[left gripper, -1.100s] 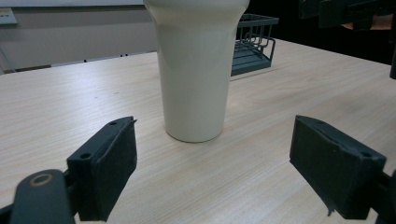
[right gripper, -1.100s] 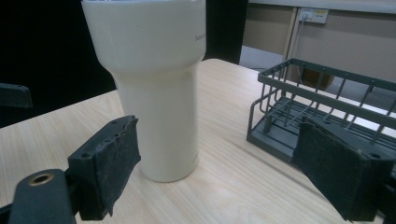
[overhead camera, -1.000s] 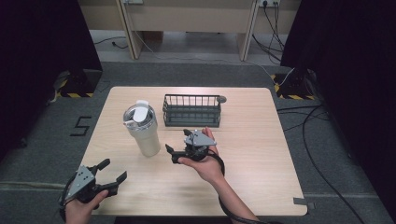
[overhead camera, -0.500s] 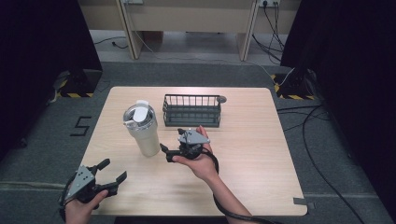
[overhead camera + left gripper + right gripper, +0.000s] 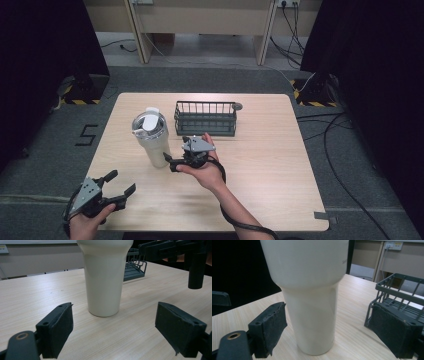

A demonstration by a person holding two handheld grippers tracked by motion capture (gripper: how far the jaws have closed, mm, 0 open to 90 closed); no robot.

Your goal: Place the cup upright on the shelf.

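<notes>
Wooden table (image 5: 280,165) on grey carpet, high view: tumbler (image 5: 151,137) stands upright left of a wire basket (image 5: 205,118). Right gripper (image 5: 169,162) sits just right of the tumbler's base; left gripper (image 5: 116,182) lies near-left, jaws spread. Left gripper view: tumbler (image 5: 104,277) ahead, jaws wide apart. Right gripper view: jaws gape, tumbler (image 5: 308,290) close ahead, untouched; basket (image 5: 399,295) right.

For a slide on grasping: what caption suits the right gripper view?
Open right gripper faces an upright cream tumbler on a wooden table, dark wire basket beside it.
</notes>
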